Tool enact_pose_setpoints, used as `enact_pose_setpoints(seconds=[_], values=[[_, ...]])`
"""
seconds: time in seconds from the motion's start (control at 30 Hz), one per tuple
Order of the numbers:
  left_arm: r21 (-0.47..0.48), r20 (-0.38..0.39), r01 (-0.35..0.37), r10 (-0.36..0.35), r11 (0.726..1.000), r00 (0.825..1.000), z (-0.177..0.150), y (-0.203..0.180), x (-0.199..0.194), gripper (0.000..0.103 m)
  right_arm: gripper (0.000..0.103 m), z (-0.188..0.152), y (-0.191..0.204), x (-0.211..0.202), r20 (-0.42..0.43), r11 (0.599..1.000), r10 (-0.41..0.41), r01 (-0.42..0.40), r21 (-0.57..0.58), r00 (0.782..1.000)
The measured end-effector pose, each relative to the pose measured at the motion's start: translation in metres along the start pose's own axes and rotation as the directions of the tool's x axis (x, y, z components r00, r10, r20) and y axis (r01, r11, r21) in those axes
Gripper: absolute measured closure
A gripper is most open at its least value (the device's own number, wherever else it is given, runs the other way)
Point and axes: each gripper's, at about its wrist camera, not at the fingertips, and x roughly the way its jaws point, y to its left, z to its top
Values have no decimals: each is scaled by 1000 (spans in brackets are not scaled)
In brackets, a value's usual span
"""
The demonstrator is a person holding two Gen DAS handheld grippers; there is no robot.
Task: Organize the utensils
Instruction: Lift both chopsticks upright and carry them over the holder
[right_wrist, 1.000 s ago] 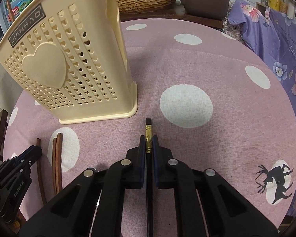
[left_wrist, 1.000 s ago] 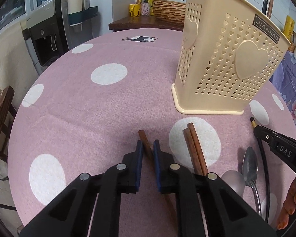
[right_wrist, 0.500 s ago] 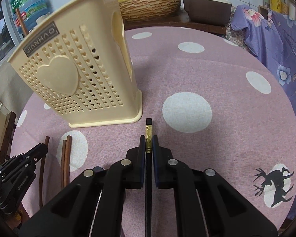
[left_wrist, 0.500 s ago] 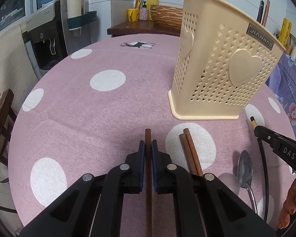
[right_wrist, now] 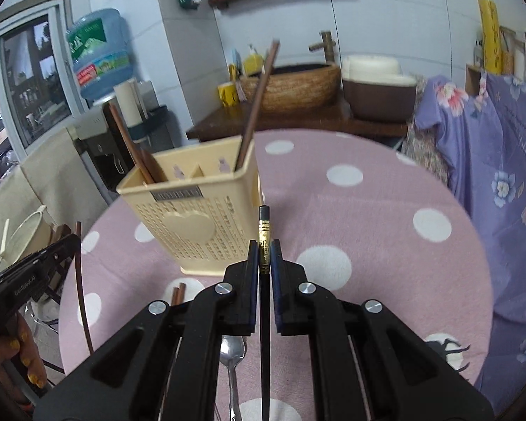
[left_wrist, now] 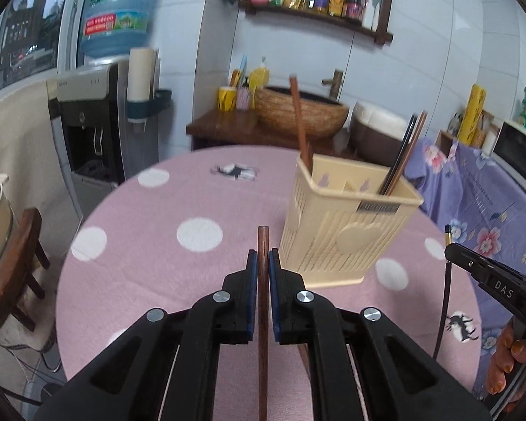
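Left gripper (left_wrist: 263, 261) is clamped on a brown wooden chopstick (left_wrist: 262, 315), whose tip pokes out past the pads. Right gripper (right_wrist: 264, 251) pinches a black chopstick (right_wrist: 264, 224) with a gold band. Just ahead of both stands the cream utensil holder (left_wrist: 347, 238) on the pink polka-dot tablecloth (left_wrist: 157, 238), chopsticks already upright in its compartments. Beneath the right gripper lie a metal spoon (right_wrist: 232, 351) and two more brown chopsticks (right_wrist: 178, 293).
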Motion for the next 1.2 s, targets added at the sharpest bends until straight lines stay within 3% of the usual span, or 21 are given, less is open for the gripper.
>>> enact_pose_setpoints(seconds=[0.17, 0.37, 1.2], values=[[8, 72, 6, -6, 1000, 997, 19, 1, -24, 95, 95, 17, 4, -37, 66, 999, 9, -7, -39, 998], [2, 119, -3, 3, 1000, 993, 30, 4, -39, 96, 95, 24, 5, -59, 86, 999, 18, -14, -45, 996], [47, 174, 21, -29, 999, 984, 53, -8, -58, 96, 95, 42, 11, -70, 81, 996, 45, -39, -75, 996]])
